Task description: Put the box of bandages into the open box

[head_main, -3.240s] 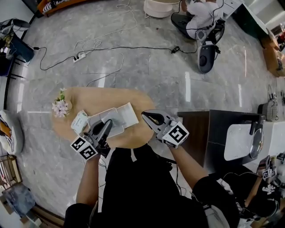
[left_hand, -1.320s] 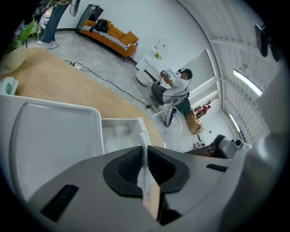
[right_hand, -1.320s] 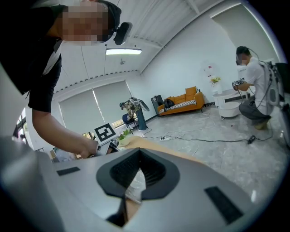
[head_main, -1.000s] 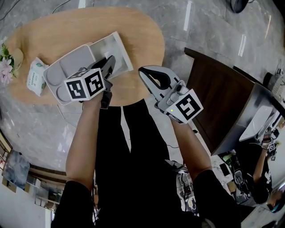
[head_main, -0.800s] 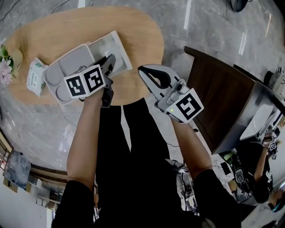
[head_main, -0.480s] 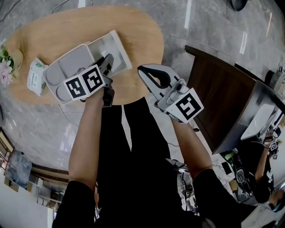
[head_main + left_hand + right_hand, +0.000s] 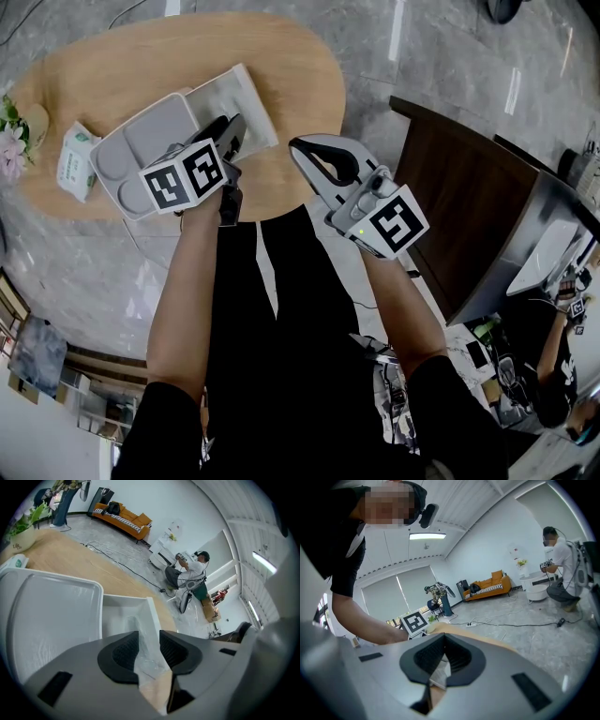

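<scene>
- Left hand-held gripper (image 7: 232, 129) was opening at the rim of the open box (image 7: 239, 89), holding nothing; right hand-held gripper (image 7: 300, 148) hung shut.
- Best move, I reckoned: lift clear first, then go for the box of bandages (image 7: 75, 161).

count: 1 table (image 7: 141, 56). on the table: 1 open box (image 7: 159, 131), 1 box of bandages (image 7: 75, 161), 1 flower pot (image 7: 11, 141). at the table's near edge: 2 grippers, left gripper (image 7: 232, 131) and right gripper (image 7: 300, 146).
</scene>
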Motion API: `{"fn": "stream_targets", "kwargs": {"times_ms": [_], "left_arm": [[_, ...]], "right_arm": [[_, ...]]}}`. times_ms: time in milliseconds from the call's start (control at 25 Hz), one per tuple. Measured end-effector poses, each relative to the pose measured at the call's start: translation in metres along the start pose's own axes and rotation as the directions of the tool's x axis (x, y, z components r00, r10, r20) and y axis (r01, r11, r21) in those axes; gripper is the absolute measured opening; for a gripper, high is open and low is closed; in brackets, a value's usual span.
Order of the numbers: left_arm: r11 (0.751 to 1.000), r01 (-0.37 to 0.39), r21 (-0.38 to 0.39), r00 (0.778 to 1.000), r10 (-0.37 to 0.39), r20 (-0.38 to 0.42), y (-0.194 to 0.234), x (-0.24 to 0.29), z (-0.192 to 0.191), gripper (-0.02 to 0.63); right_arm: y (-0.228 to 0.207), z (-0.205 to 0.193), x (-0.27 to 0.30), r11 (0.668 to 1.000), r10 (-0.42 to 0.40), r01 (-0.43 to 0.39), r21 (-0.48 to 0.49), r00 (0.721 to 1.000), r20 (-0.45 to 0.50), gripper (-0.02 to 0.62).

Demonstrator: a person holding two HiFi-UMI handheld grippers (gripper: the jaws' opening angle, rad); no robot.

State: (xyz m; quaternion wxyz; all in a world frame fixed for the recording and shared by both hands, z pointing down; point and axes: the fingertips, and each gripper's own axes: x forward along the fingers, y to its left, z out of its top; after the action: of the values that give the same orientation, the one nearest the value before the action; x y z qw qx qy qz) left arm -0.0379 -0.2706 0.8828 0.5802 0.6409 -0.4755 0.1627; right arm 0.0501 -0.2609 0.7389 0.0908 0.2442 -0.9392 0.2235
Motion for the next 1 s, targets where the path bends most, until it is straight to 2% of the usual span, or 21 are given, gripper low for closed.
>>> {"fn": "stream_targets", "kwargs": {"times_ms": [200,440,680,840,1000], "left_arm": [[0.996,-0.034,0.082,0.999,0.033,0.007,0.003,-0.006,0.002,0.175],[0.987,-0.074,0.143,0.997,0.07,0.035,0.01,-0.021,0.006,0.183],[0.989,-0.041,0.142,0.997,0.032,0.069,0.008,-0.035,0.012,0.181],[0.988,-0.014,0.154,0.993,-0.004,0.115,-0.002,-0.053,0.021,0.114],[0.983,0.0,0.181,0.981,-0.035,0.193,-0.015,-0.079,0.041,0.053]], "right_arm": [[0.002,-0.001,0.004,1.0,0.004,-0.004,0.002,1.0,0.0,0.011],[0.006,0.0,0.007,1.0,0.009,-0.009,-0.002,1.0,0.003,0.011],[0.011,0.005,0.012,1.0,0.011,-0.011,-0.017,1.0,0.001,0.011],[0.017,0.019,0.011,0.999,0.019,-0.018,-0.039,1.0,0.016,0.011],[0.024,0.041,0.012,0.997,0.027,-0.025,-0.069,0.999,0.026,0.011]]}}
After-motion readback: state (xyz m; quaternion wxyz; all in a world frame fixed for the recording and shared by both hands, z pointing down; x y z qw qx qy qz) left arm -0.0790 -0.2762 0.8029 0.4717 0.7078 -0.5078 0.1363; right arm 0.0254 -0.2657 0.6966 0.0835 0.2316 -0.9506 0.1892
